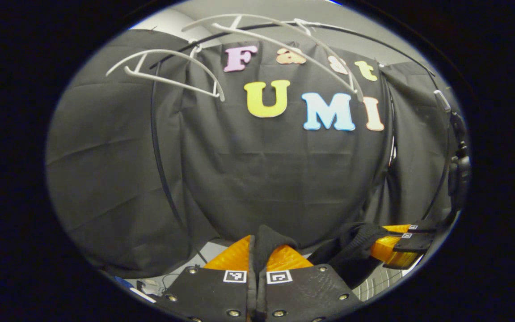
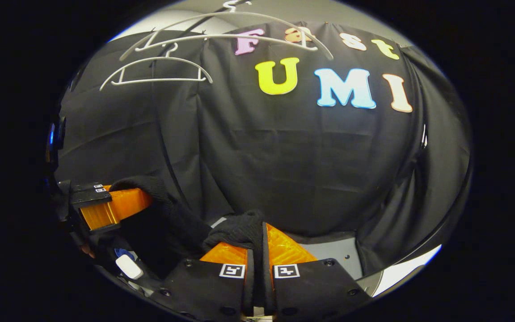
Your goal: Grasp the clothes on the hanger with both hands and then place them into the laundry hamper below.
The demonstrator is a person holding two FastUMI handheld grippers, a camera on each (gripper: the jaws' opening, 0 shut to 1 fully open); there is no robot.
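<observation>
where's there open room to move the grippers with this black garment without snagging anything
Open room lies in front of the black cloth wall, below the hangers. Crowded up top: two bare white hangers on the rail. Low down, the black garment spans between left gripper and right gripper.

Garment [image 1: 356,250]: black knit cloth, matt, coarse. Gripper fingers [image 1: 233,257]: ribbed translucent orange plastic, glossy. Hangers [image 1: 168,71] at 11 o'clock: smooth white plastic. Wall cloth [image 1: 262,179]: matt, creased.
</observation>
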